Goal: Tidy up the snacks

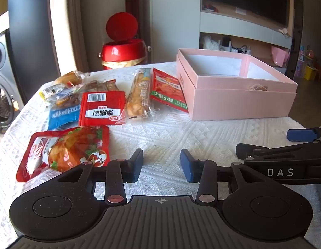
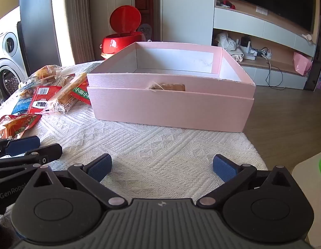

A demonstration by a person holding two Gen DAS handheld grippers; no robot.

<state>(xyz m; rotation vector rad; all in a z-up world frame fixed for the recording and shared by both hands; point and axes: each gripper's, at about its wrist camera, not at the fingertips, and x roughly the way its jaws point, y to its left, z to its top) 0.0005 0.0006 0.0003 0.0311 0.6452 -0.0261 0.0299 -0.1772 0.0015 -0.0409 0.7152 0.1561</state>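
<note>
Left of the pink box [image 1: 233, 101] lay the snack packs [image 1: 102, 108]; both grippers, left [image 1: 162, 166] and right [image 2: 162, 169], had jaws spread, holding nothing

Open box [image 2: 170, 103] sat on the cloth-covered table [image 2: 160, 155], snack packets [image 1: 102, 108] lay spread left of it, one packet [image 1: 168, 89] just beside its left wall, lidded bin [image 1: 123, 49] stood behind the table, both grippers before the box.
</note>
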